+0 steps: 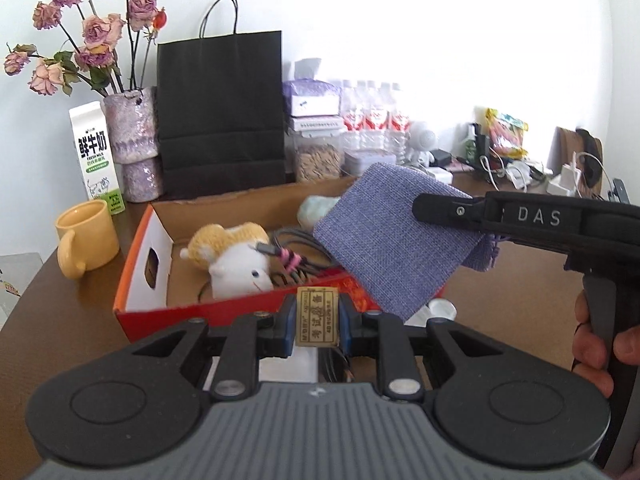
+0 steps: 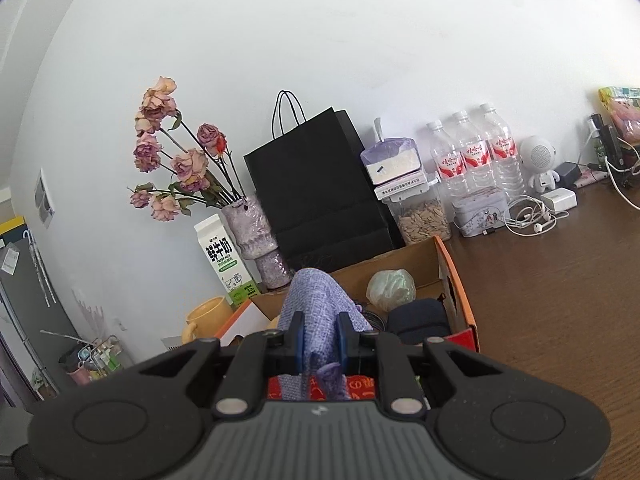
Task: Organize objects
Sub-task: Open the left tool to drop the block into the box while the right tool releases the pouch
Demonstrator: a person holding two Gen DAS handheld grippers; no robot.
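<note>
Left tool (image 1: 318, 322) pinching a small yellow card (image 1: 318, 317) near the box's (image 1: 140, 260) front edge; right tool (image 2: 320, 340) clamped on purple cloth (image 1: 384, 236) above the box.

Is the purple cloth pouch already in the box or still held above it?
Held above. The right gripper clamps the purple pouch in its jaws, hanging tilted over the orange box, clear of the contents.

Black linkage arms with silver pivot screws, blue-padded fingers (image 1: 287, 326) and a ribbed grey housing are seen; "DAS" is printed on the right gripper (image 1: 436, 208), beside bare skin.
</note>
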